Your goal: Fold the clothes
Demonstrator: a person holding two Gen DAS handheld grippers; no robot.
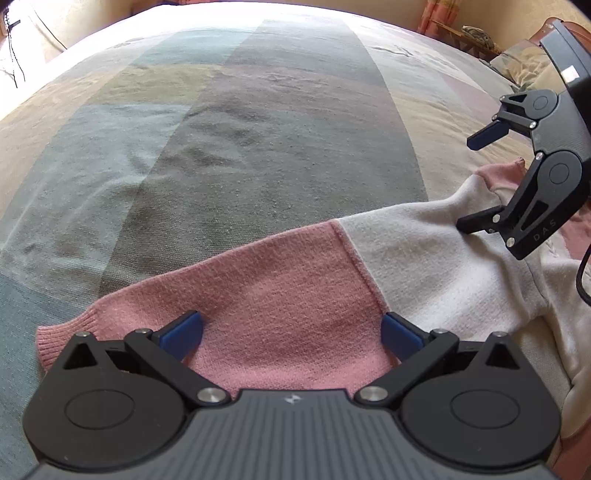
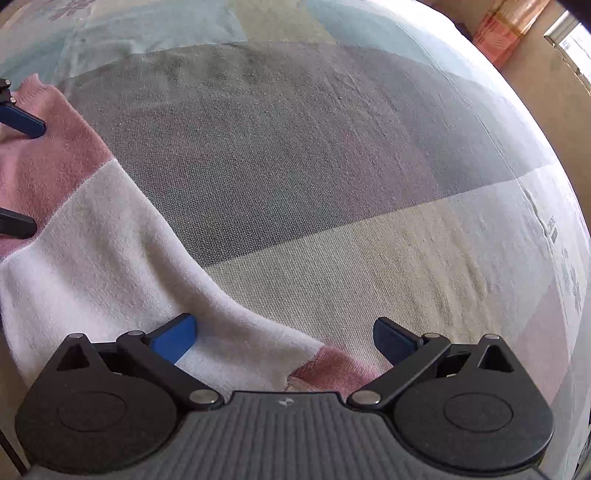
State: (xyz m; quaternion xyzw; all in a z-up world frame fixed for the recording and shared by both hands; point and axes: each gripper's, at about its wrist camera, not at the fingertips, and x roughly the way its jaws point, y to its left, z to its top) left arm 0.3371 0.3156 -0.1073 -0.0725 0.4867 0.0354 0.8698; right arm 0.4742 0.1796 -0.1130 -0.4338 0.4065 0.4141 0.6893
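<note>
A pink and white knit sweater (image 1: pixel 295 295) lies on the bed. Its pink sleeve with a ribbed cuff (image 1: pixel 62 341) stretches left; the white part (image 1: pixel 436 258) runs right. My left gripper (image 1: pixel 291 338) is open, jaws wide over the pink sleeve. My right gripper (image 1: pixel 476 181) shows at the right of the left wrist view, open, just above the white part. In the right wrist view my right gripper (image 2: pixel 284 339) is open over the white fabric (image 2: pixel 110 258) and a pink edge (image 2: pixel 336 365). The left gripper's fingertips (image 2: pixel 26 123) show at the left edge.
The bed cover (image 1: pixel 258 129) has wide grey, blue, beige and pink stripes and spreads beyond the sweater. A pillow (image 1: pixel 524 62) and furniture stand at the far right. A wall and orange curtain (image 2: pixel 498 29) lie past the bed.
</note>
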